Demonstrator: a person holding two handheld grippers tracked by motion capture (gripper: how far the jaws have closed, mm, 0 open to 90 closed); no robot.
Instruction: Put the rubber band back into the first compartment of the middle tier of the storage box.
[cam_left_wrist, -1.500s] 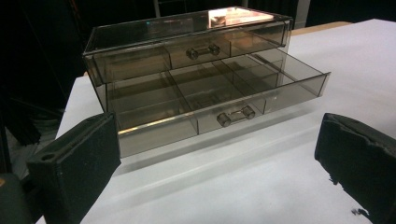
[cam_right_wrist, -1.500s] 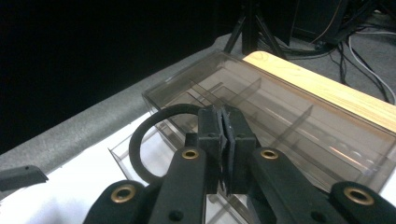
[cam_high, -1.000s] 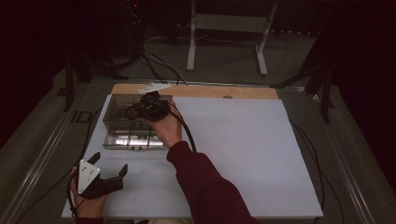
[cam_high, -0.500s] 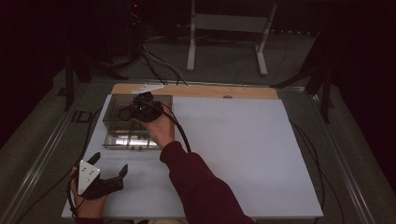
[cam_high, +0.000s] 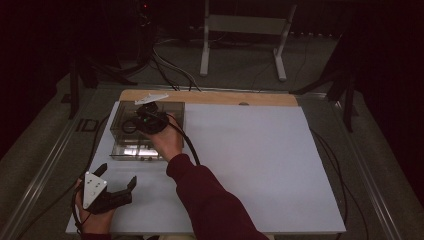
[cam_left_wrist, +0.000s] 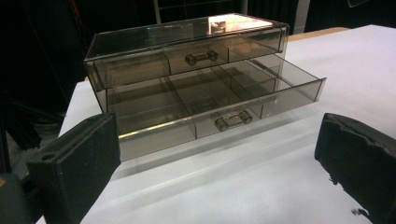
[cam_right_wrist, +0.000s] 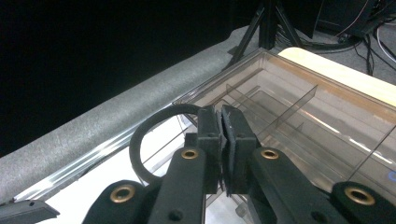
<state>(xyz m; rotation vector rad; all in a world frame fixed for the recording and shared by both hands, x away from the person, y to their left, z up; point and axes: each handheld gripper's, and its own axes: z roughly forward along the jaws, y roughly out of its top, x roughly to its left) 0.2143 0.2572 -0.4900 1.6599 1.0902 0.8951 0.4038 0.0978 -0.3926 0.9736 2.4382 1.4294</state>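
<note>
A smoky clear two-drawer box (cam_high: 175, 109) stands at the far left of the white table (cam_high: 260, 165). Its lower drawer (cam_left_wrist: 210, 98) is pulled out and its compartments look bare; the upper drawer (cam_left_wrist: 196, 58) is pushed in. My right gripper (cam_high: 145, 120) hovers over the box top, shut on a black ring (cam_right_wrist: 149, 135) that loops out to one side of the jaws. The ring (cam_high: 129, 125) hangs above the left half of the box. My left gripper (cam_high: 118, 174) rests near the front left corner, open, facing the drawers with nothing between its pads (cam_left_wrist: 79, 163).
A wooden strip (cam_high: 215, 97) runs along the table's far edge, with a pale flat piece (cam_high: 152, 97) behind the box. A padded grey rail (cam_right_wrist: 93, 126) borders the table's left side. Cables and stand legs (cam_high: 240, 45) lie on the floor beyond.
My right gripper has carried the black ring leftward over the top of the box. The left gripper has stayed put.
</note>
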